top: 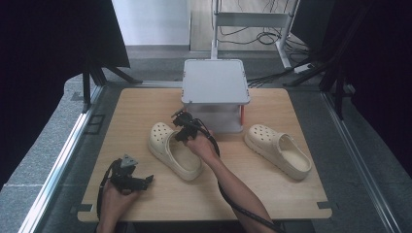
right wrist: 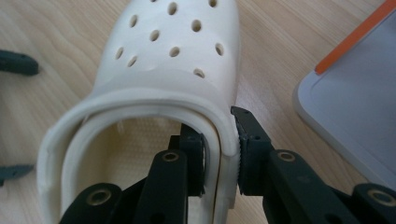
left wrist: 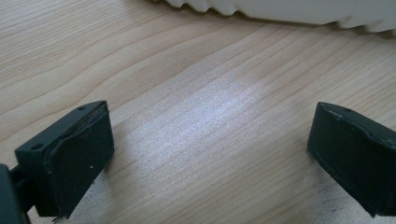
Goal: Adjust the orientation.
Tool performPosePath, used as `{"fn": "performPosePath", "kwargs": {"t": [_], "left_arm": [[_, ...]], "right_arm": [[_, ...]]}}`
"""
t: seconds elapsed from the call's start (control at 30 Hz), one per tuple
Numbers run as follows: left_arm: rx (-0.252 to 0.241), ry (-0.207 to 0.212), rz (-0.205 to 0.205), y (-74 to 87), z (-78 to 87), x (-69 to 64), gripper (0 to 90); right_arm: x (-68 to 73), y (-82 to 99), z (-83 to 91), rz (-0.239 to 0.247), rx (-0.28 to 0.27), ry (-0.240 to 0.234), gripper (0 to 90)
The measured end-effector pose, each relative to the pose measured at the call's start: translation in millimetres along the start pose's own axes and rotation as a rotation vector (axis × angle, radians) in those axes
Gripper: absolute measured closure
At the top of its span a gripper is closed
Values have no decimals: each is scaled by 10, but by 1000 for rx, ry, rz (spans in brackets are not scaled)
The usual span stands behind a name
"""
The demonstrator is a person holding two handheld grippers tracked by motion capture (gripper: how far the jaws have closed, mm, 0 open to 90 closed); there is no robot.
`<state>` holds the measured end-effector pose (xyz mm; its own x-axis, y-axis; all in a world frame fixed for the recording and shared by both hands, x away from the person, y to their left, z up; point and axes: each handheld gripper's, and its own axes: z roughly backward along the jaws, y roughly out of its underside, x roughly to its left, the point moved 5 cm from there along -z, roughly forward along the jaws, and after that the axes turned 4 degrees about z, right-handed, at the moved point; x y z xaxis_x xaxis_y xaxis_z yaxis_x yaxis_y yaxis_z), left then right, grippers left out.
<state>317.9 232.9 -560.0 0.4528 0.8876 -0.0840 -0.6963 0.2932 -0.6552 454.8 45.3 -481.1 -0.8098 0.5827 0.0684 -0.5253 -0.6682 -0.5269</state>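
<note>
gripping the side wall of the cream clog [top: 174,150] with the right hand-held gripper [right wrist: 220,154], one jaw inside, one outside. lying mid-tabletop [top: 145,104], toe pointing away toward the grey stand [top: 215,80], long axis running along the gripper's reach. resting the left hand-held gripper [top: 131,178] near the heel, jaws spread, holding nothing.
</note>
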Motion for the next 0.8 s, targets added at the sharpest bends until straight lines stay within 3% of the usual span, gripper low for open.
{"fn": "performPosePath", "kwargs": {"t": [0.4, 0.6, 0.8], "left_arm": [[-1, 0, -2, -1, -1, 1, 2], [-1, 0, -1, -1, -1, 1, 2], [0, 1, 2, 0, 0, -1, 2]], "right_arm": [[226, 171, 485, 95, -50, -66, 759], [328, 376, 731, 128, -81, -80, 759], [397, 660, 884, 131, -89, -92, 759]]}}
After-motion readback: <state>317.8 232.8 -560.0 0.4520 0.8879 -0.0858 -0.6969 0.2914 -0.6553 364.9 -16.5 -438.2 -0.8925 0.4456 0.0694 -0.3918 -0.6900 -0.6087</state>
